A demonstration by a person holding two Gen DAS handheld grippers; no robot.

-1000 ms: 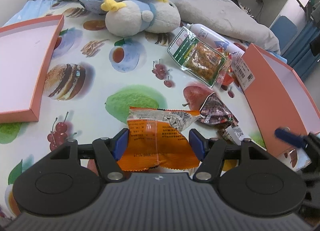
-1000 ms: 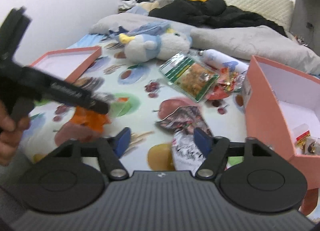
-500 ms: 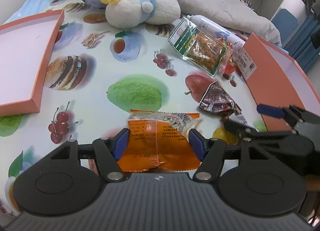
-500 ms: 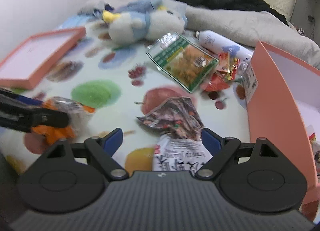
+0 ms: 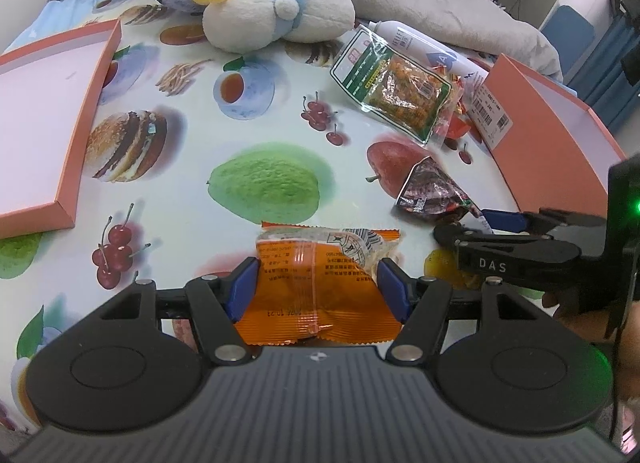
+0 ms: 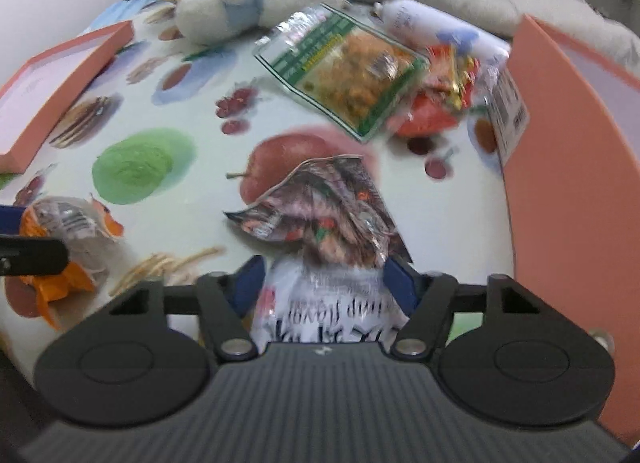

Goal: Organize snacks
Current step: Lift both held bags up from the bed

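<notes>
A bed covered by a fruit-and-food printed cloth carries everything. On it lie a shallow pink lid at the left, a plush bird at the far end, a green-edged snack bag, a white bottle, a crumpled dark wrapper, an orange packet and a white snack bag. A tall pink box stands at the right.

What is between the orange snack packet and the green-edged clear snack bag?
Only printed tablecloth lies between orange snack packet and green-edged clear snack bag, left wrist view.
</notes>
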